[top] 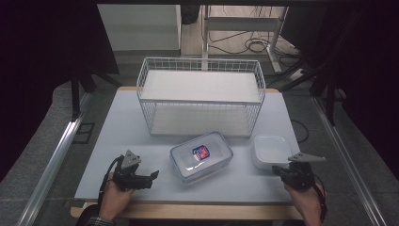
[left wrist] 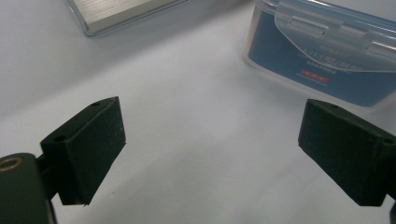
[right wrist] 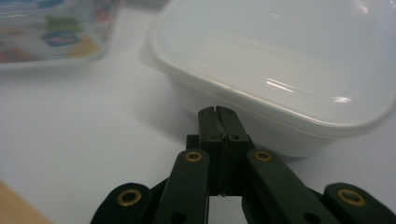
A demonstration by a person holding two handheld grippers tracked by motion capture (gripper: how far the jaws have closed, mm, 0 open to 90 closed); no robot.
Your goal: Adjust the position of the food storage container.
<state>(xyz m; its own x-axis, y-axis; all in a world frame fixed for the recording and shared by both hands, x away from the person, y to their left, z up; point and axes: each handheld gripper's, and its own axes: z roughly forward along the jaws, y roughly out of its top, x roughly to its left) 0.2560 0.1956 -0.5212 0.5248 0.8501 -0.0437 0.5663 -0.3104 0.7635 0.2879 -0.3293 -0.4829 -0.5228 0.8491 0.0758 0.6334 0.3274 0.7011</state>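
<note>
Opaque white lidded plastic tub (top: 271,150) sits untouched on the counter (top: 141,136), right of the clear latch-lid box (top: 201,156); wire shelf rack (top: 200,96) empty. Right tongs (right wrist: 219,112) pressed together, just short of the tub. Left tongs (left wrist: 210,154) spread, holding nothing; all moving left to do.

1. A wire basket (top: 200,96) sits at the far middle of the table (top: 117,136), well back from the person's edge.
2. Just in front of it, near the table's middle, lies the lidded container (top: 201,156), turned at a slant.
3. To that container's right, near the table's right edge, sits the square tub (top: 271,149), apart from it.
4. The left gripper (top: 153,175) lies at the near left, pointing right toward the lidded container (left wrist: 327,51), table between them.
5. The right gripper (top: 276,170) is at the near right, its tips right at the tub's (right wrist: 289,70) near wall; contact can't be told.
</note>
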